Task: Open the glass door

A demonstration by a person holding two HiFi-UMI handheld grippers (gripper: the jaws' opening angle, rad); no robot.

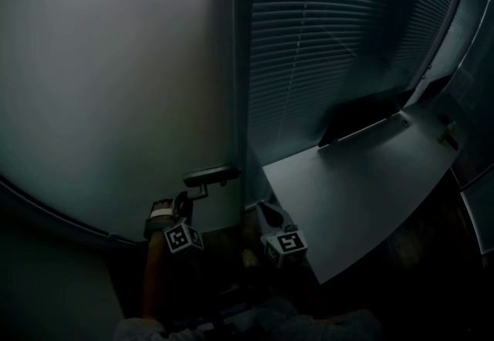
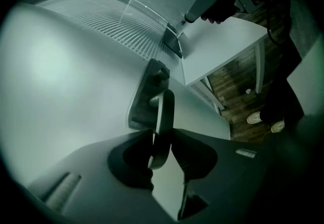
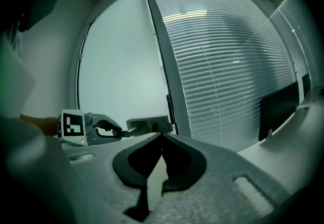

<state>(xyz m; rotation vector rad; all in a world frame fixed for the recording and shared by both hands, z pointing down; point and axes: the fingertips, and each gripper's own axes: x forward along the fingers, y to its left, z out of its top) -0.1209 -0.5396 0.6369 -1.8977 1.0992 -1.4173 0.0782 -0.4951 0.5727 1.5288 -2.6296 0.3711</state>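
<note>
The frosted glass door (image 1: 116, 77) fills the left of the head view, with a dark lever handle (image 1: 212, 175) near its right edge. My left gripper (image 1: 199, 193) is shut on that lever. In the left gripper view the lever (image 2: 164, 111) runs upright between the two jaws of the left gripper (image 2: 162, 137), which press on it from both sides. My right gripper (image 1: 264, 210) hangs just right of the door frame, shut with nothing in it. In the right gripper view its jaw tips meet (image 3: 162, 135), and beyond them the left gripper (image 3: 104, 129) holds the handle (image 3: 148, 124).
A grey frame post (image 1: 240, 62) separates the door from a glass wall with horizontal blinds (image 1: 347, 38). A white desk (image 1: 363, 185) with a dark monitor (image 1: 363, 114) stands close on the right. The room is dim. The person's shoes (image 2: 255, 116) stand on a wooden floor.
</note>
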